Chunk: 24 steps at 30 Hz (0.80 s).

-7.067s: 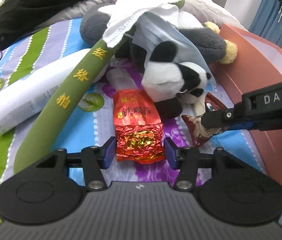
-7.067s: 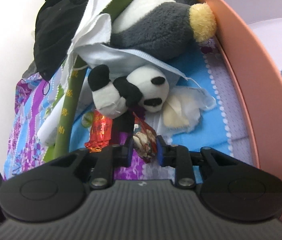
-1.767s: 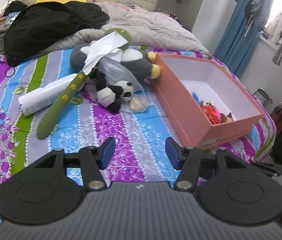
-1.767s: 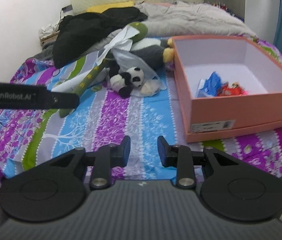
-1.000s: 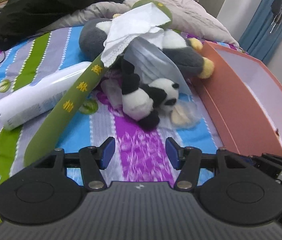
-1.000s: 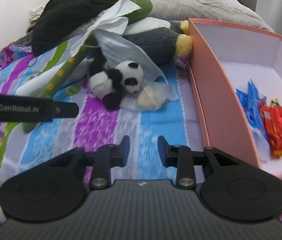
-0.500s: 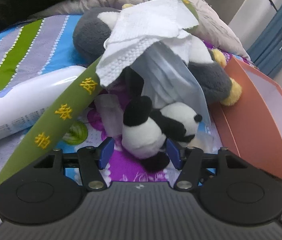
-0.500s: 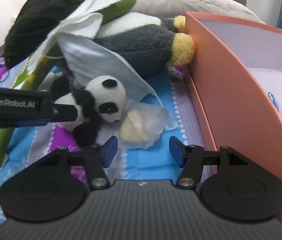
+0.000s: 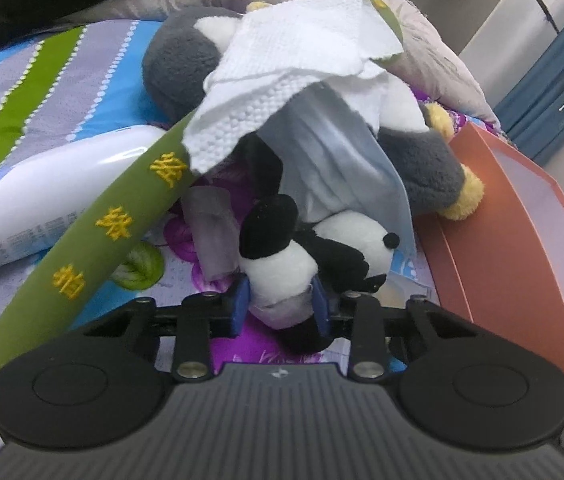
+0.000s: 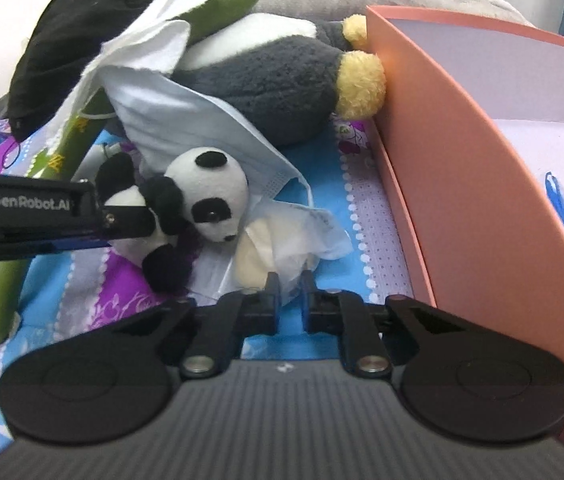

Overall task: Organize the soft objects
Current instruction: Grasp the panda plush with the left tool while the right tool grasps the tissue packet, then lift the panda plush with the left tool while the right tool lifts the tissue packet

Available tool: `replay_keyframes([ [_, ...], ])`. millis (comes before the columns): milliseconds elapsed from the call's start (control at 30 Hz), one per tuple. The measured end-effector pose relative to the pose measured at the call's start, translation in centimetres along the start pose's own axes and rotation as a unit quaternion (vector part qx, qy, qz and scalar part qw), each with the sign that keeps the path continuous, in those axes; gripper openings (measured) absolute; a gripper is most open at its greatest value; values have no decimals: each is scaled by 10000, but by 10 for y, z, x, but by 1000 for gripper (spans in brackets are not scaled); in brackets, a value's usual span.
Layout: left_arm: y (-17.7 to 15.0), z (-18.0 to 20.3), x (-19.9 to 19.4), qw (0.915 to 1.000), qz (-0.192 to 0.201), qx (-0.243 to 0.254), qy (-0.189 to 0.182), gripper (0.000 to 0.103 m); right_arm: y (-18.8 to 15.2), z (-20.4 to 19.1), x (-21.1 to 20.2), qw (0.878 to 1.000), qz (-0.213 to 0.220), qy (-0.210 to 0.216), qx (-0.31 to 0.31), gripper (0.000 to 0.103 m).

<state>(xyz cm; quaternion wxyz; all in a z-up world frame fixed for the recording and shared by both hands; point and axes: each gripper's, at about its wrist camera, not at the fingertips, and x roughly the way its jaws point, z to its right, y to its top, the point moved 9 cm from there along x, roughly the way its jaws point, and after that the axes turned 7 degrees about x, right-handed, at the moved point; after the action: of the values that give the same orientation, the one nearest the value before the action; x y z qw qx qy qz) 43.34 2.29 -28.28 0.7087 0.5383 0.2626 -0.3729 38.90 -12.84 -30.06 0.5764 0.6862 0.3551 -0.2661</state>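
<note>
The left gripper (image 9: 280, 300) clamps the panda (image 9: 282, 268) lying just left of the box (image 10: 461, 168); the right gripper (image 10: 287, 284) pinches the wrapper (image 10: 293, 236) beside it; lifting could drag the mask (image 10: 202, 120) draped on the panda.

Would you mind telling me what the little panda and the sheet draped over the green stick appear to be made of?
The little panda, pinched in the left tongs, looks like short-pile plush fabric: fuzzy, matte, dented by the grip. The sheet looks like embossed paper towel, with a dimpled texture and ragged edges. The green stick seems fabric-covered with embroidered yellow characters.
</note>
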Motion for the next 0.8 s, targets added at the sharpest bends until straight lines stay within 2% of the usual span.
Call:
replay_keyframes([
  [333,-35,-2,-57,9998,48,-172,91,37,-23,-10,-44,9999,-16,99,-133,11],
  [800,-118,-18,-144,9979,121,-503,386,37,-76,-11,-106,9996,-162,156,-149,11],
])
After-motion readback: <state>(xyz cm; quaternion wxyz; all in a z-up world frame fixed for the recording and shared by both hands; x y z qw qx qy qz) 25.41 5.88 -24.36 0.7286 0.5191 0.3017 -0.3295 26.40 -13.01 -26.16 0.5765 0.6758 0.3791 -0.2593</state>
